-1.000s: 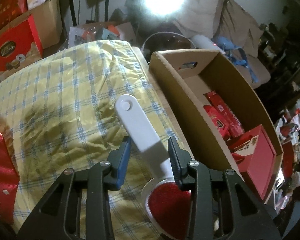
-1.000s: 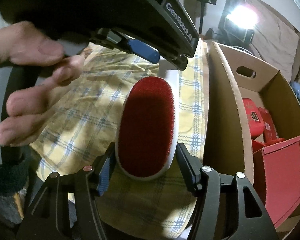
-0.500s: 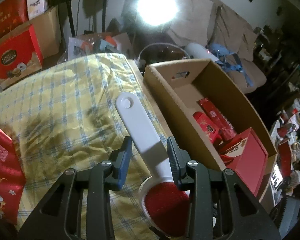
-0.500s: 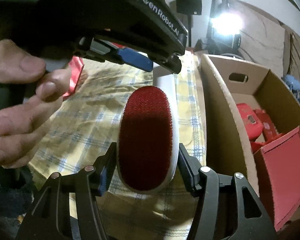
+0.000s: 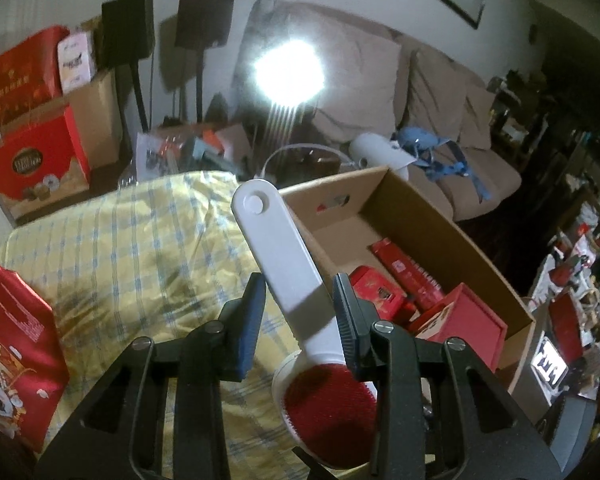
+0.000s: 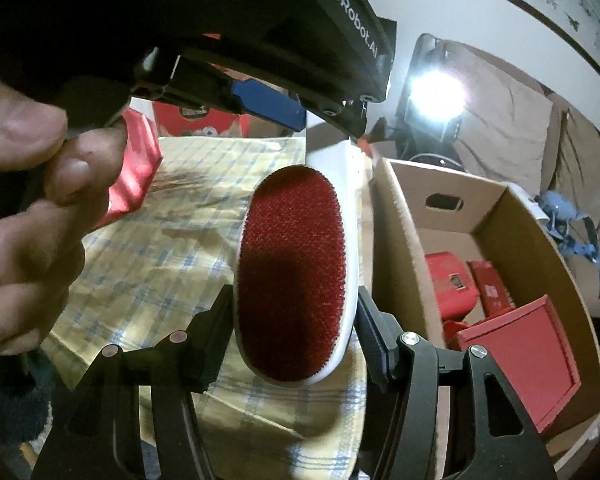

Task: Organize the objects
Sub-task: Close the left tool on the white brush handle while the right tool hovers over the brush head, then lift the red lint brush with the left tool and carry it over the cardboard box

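"GenRobot.AI" was read on the black body of the left tool (image 6: 284, 116) in the right wrist view; the first letter was partly cut off. Print on the red gift cartons (image 5: 36, 160) behind the worktop was too blurred to be read.

One lint brush (image 5: 284, 276), white with a red pile face, was carried by both tools at once, clear of the yellow checked cloth (image 5: 132, 256). Its handle was seen between the blue pads of the left tool (image 5: 300, 320): the right-hand pad was pressed on the handle, a gap was left at the other pad, so a full pinch could not be confirmed. Its oval head (image 6: 296, 272) was pinched across its width by the right tool (image 6: 296, 344), pile face up toward the camera.

One open cardboard box (image 5: 420, 208) was seen just beside the brush, on its right. Inside it roughly four red packs (image 5: 380, 292) were counted, one a larger red box (image 6: 528, 360). One red bag (image 5: 12, 360) lay at the cloth's left edge. A hand (image 6: 24, 216) was wrapped on the left tool's grip.
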A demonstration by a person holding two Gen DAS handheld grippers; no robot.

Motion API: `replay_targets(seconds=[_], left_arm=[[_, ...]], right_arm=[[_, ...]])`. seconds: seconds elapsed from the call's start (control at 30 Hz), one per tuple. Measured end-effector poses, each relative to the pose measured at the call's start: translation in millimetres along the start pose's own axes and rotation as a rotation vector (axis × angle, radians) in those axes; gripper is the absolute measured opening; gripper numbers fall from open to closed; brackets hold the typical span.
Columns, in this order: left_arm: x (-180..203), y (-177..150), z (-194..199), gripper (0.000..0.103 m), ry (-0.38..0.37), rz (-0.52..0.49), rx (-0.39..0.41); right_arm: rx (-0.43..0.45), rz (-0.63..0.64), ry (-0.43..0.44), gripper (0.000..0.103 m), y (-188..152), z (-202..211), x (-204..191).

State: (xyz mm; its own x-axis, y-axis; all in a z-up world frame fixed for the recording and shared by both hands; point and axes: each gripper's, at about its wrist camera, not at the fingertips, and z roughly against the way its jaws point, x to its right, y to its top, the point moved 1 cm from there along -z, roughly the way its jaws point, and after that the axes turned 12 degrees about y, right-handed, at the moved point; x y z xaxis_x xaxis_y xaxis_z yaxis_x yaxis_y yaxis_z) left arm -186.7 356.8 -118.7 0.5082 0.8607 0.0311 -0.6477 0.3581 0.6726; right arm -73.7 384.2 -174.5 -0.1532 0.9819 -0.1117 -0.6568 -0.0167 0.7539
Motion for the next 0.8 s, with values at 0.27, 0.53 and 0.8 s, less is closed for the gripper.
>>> replay_targets(seconds=[0.27,0.53,0.8], left_arm=[[13.8,4.3,21.8,0.032,0.002,-0.018,0.104],[15.3,7.1,47.3,0.031,0.007,-0.007,0.182],[15.1,8.9,60.6,0.031,0.019,0.01,0.214]], right_arm=[[0.042,-0.013,-0.004,0.059,6.6,20.8,5.4],[0.1,0.019,-0.019,0.059,13.2,39.1,-3.0],[0.122,0.048,-0.013,0.059,18.1,49.1,-5.0]])
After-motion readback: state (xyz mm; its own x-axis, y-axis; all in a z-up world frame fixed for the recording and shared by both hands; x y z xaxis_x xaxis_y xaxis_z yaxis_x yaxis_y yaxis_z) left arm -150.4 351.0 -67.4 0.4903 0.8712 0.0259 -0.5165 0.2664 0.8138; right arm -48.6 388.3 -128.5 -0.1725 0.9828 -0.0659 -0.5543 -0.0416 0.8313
